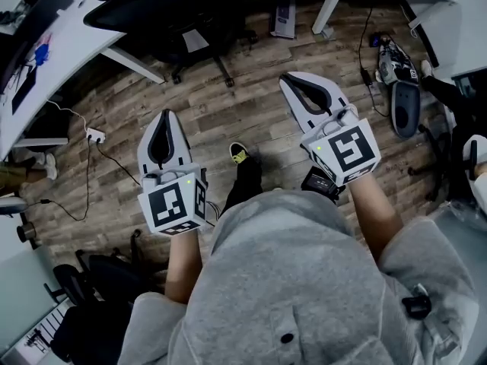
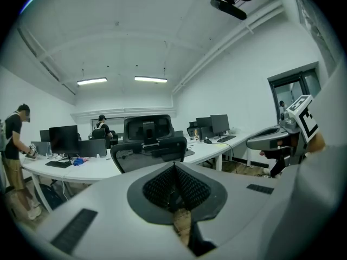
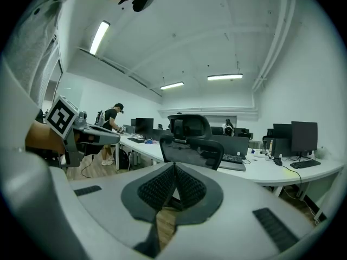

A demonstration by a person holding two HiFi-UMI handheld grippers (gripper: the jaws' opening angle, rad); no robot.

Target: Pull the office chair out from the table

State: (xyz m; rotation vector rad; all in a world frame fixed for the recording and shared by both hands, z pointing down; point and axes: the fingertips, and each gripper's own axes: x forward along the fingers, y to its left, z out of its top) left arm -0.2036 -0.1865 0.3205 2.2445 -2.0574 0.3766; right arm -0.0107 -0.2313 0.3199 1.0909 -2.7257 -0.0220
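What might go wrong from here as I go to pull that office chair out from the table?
1. The left gripper and right gripper are both shut and empty; they may just bump the office chair unless opened first.
2. The power strip and its cable lie on the floor; the pulled-out chair might snag them.

The person wears a grey sweatshirt (image 1: 289, 280); left gripper (image 1: 167, 115) and right gripper (image 1: 289, 78) are white with black-marked cubes (image 1: 175, 206).
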